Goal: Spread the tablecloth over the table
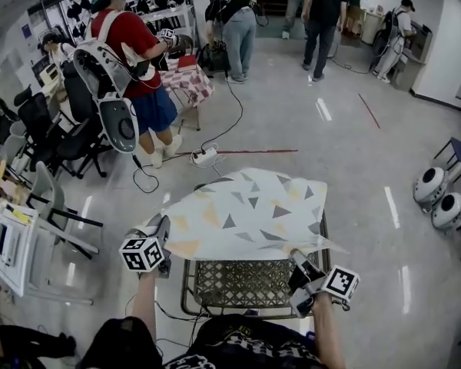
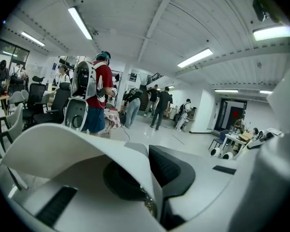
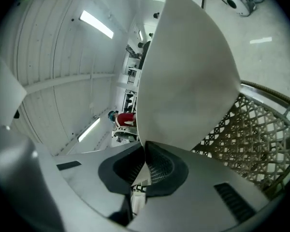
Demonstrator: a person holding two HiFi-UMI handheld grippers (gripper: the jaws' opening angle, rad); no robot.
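White cloth with grey and yellow triangles, that's the tablecloth point(image 1: 250, 214). It's up in the air over the far part of the table point(image 1: 242, 283), slightly ballooned, and the near stretch of the metal lattice top is bare. The left gripper point(image 1: 161, 227) is clamped tight on the near left corner and the right gripper point(image 1: 296, 258) is pinched down on the near right one. Both gripper views show the sheet sandwiched between the pads. My guess on what goes wrong: it looks thin and slick, so a hard tug could yank a corner out of a pinch. Uneven lowering could also land it crooked, with too much draped off the far edge, and then it slides off the open mesh. Room's busy: glossy grey floor point(image 1: 346, 152), cables point(image 1: 234, 106) snaking across it, office chairs point(image 1: 58, 141) on the left, people point(image 1: 131, 60) with backpack rigs further back.
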